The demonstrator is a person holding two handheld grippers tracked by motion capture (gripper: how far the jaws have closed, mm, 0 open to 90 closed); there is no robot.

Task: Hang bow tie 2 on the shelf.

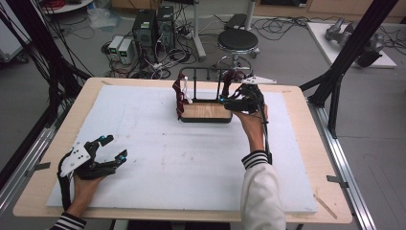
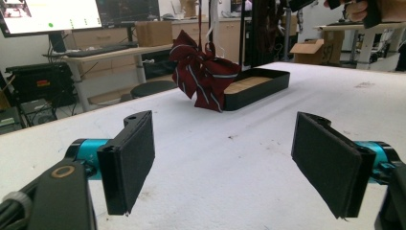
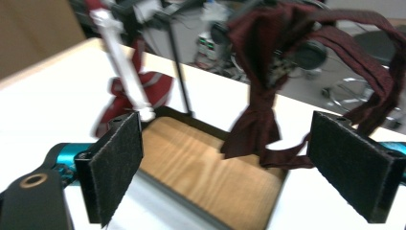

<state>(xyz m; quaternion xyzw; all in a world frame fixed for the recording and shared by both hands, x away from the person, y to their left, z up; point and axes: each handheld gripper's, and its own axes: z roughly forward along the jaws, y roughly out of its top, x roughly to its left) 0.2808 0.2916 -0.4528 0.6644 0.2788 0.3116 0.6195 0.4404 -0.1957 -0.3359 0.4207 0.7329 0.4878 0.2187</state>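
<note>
A black stand with a wooden base (image 1: 206,111) sits at the far middle of the table. From its left side hangs a red striped bow tie (image 1: 181,96) on a white strap (image 3: 122,52). From its right side hangs a plain dark red bow tie (image 3: 258,120). My right gripper (image 1: 225,97) is at the stand's right end, open, its pads (image 3: 117,163) wide on either side of the dark tie's lower end without touching it. My left gripper (image 1: 116,147) rests open near the front left, holding nothing, and faces the striped tie (image 2: 203,79) and the base (image 2: 258,84).
A white board (image 1: 182,163) covers most of the wooden table (image 1: 311,158). Beyond the far edge are a black stool (image 1: 238,40) and computer boxes (image 1: 153,28) with cables. Black frame struts (image 1: 352,43) rise at the right.
</note>
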